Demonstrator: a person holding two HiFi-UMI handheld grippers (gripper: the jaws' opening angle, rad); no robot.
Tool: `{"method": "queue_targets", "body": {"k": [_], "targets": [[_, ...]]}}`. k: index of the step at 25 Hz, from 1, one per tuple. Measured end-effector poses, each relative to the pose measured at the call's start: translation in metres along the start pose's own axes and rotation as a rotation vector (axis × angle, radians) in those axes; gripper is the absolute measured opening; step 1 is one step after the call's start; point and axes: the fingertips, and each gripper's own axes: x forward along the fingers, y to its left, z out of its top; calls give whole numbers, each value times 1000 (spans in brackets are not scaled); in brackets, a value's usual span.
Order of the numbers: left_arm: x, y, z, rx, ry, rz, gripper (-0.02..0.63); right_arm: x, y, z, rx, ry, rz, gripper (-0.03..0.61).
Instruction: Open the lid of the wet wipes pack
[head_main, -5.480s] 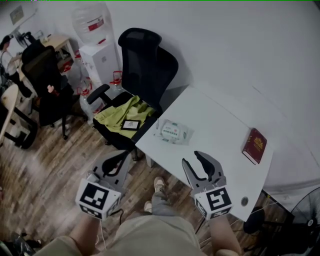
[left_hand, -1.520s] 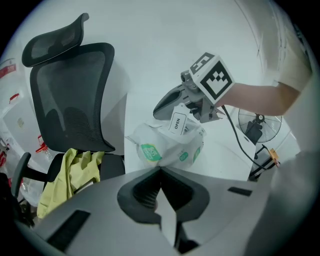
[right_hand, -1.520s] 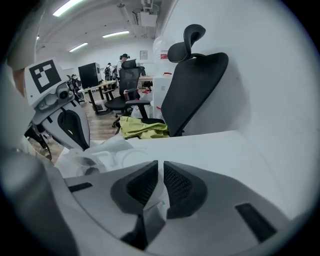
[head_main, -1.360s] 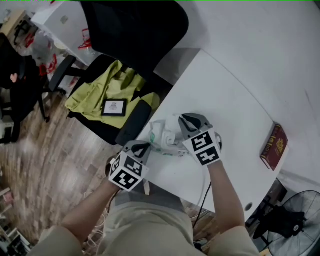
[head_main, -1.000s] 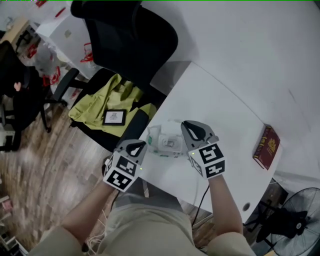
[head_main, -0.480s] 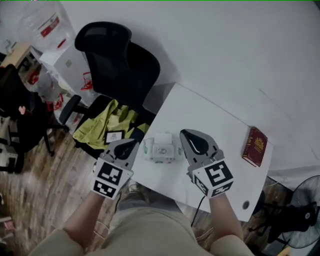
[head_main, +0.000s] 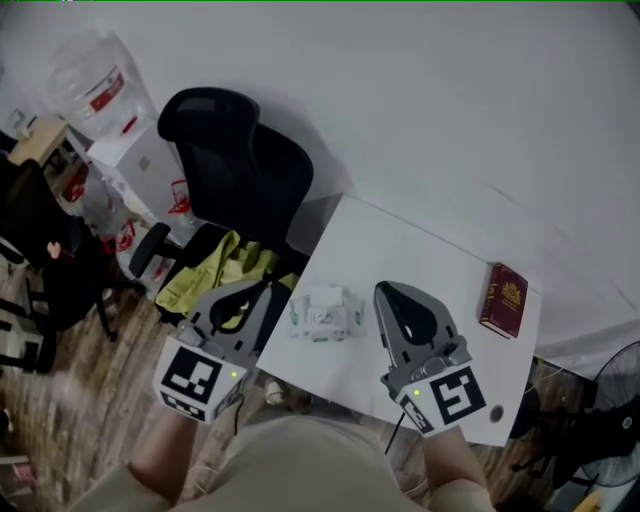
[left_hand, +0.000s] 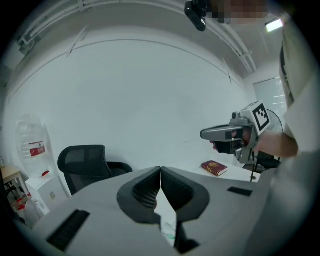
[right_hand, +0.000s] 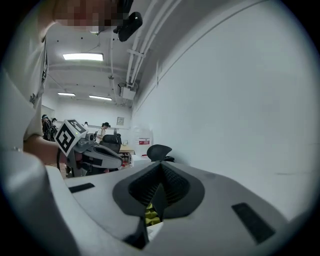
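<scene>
Now, head view: left claw (head_main: 258, 293) and right claw (head_main: 388, 293) hover clenched and empty, flanking the wet wipes pack (head_main: 322, 315) near the white surface (head_main: 430, 250) edge. I can't tell the lid's state; next likely means reaching down for its tab. Left gripper view: jaws together, red book (left_hand: 214, 167) beyond. Right gripper view: jaws together, office chair (right_hand: 159, 151) behind.

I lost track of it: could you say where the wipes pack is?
Head view: the pack lies near the left edge of the table, between the left gripper and right gripper.
</scene>
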Motion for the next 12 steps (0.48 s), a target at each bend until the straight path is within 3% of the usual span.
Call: {"method": "queue_targets", "body": {"k": [4, 12], "targets": [[-16, -2, 22, 6, -63, 10, 21, -14, 6, 15, 24, -36, -1, 23], [-27, 3, 16, -4, -64, 44, 21, -24, 22, 8, 76, -27, 23, 23]]}}
